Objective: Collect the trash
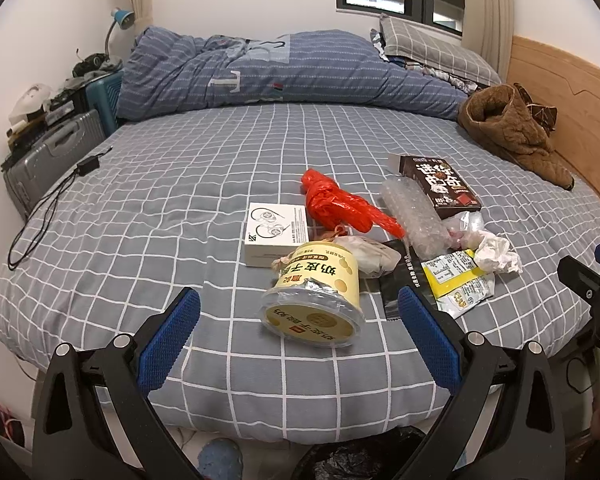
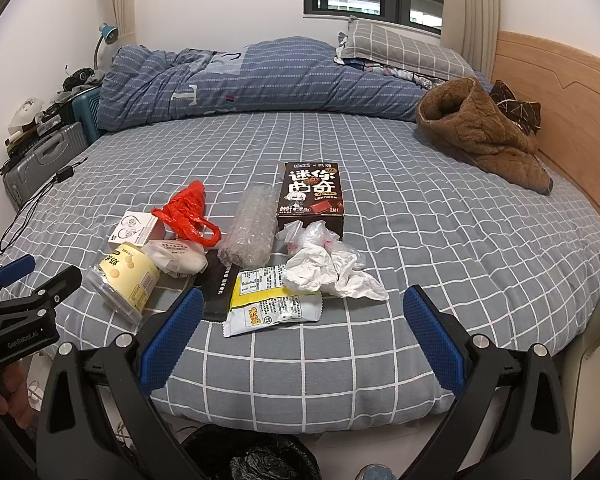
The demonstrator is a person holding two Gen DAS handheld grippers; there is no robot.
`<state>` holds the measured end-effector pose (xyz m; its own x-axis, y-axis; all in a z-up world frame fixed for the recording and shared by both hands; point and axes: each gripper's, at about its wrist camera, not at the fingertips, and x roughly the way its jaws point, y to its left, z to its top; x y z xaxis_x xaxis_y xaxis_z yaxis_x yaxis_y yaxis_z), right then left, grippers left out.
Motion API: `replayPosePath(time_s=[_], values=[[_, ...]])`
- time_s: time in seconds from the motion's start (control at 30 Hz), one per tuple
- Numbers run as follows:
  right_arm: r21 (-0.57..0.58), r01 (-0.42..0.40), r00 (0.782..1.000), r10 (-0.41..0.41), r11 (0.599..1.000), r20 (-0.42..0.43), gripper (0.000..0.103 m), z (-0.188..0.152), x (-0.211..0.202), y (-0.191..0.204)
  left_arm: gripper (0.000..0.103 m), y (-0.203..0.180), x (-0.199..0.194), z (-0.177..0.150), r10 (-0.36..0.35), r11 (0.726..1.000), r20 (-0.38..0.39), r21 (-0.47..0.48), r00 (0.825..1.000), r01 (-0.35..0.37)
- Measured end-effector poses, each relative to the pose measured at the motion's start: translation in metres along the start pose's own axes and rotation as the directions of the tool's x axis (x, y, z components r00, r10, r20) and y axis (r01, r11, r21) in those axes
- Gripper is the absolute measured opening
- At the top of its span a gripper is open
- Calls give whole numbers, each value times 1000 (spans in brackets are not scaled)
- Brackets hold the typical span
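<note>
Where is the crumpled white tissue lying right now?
On the bed, right end of the trash pile: crumpled white tissue lies over the yellow snack wrapper, just before the dark biscuit box.

"GenRobot.AI" is printed in pale letters on the black body of the left hand-held gripper point(image 2: 40, 280). Large Chinese characters reading "迷你" are seen on the dark snack box point(image 2: 310, 194). "奶皮子" is marked, upside down, on the yellow tub point(image 1: 316, 294). A "KZ" logo is carried by the white earphone box point(image 1: 275, 234).

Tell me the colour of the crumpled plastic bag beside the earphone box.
Red plastic bag; clearest in the left wrist view.
</note>
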<state>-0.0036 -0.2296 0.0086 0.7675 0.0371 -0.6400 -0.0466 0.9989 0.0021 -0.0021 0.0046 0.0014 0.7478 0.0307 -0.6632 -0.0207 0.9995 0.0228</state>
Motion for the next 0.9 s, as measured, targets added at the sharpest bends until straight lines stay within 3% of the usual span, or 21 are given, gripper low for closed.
replayPosePath(time_s=[0.9], values=[[2,-2,1000,2,1000,1,96,1,-1,0,97,0,1,0,12,1000,-7,6,1000,-12]])
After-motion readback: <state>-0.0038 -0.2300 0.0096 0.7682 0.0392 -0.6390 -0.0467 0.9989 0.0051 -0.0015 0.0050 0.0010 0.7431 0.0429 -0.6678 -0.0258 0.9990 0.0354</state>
